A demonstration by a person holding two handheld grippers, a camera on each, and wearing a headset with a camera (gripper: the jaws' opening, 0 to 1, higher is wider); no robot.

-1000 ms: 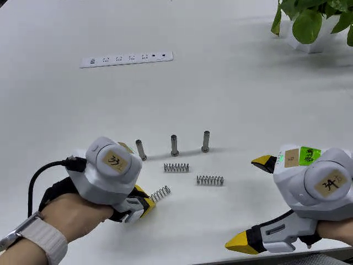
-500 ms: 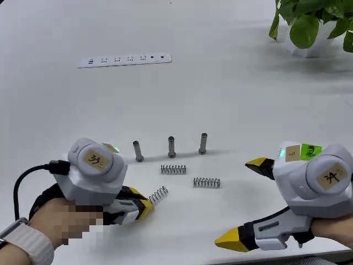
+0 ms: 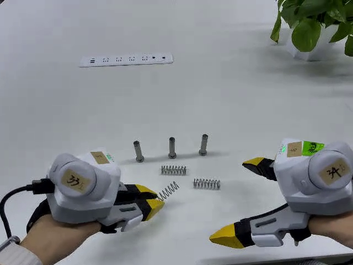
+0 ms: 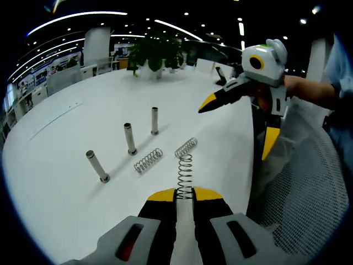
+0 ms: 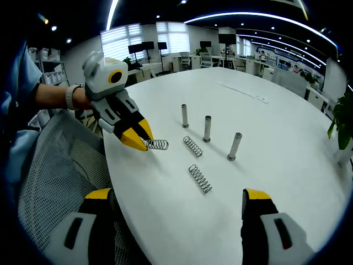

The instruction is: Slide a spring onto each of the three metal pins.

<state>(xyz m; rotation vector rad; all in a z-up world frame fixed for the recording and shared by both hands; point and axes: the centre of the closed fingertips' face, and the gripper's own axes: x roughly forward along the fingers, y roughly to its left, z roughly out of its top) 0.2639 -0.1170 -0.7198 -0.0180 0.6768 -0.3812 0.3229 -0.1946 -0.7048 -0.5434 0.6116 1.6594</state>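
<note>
Three upright metal pins (image 3: 138, 150) (image 3: 172, 147) (image 3: 203, 144) stand in a row on the white table, all bare. Two springs (image 3: 174, 170) (image 3: 207, 183) lie flat just in front of them. My left gripper (image 3: 153, 197), at the lower left, is shut on one end of a third spring (image 3: 168, 190), which points toward the pins. The left gripper view has that spring (image 4: 185, 174) sticking out from the closed tips (image 4: 185, 193). At the lower right my right gripper (image 3: 234, 200) is wide open and holds nothing; its own view (image 5: 176, 194) looks over the pins (image 5: 207, 128).
A white power strip (image 3: 126, 59) lies far back on the table. A potted plant (image 3: 311, 22) stands at the back right corner. The table's near edge runs just under both grippers, with a mesh chair (image 5: 49, 165) beside it.
My left gripper has drawn back to the left with the spring in it, and the spring's free end now angles up off the table. The right gripper has edged slightly left.
</note>
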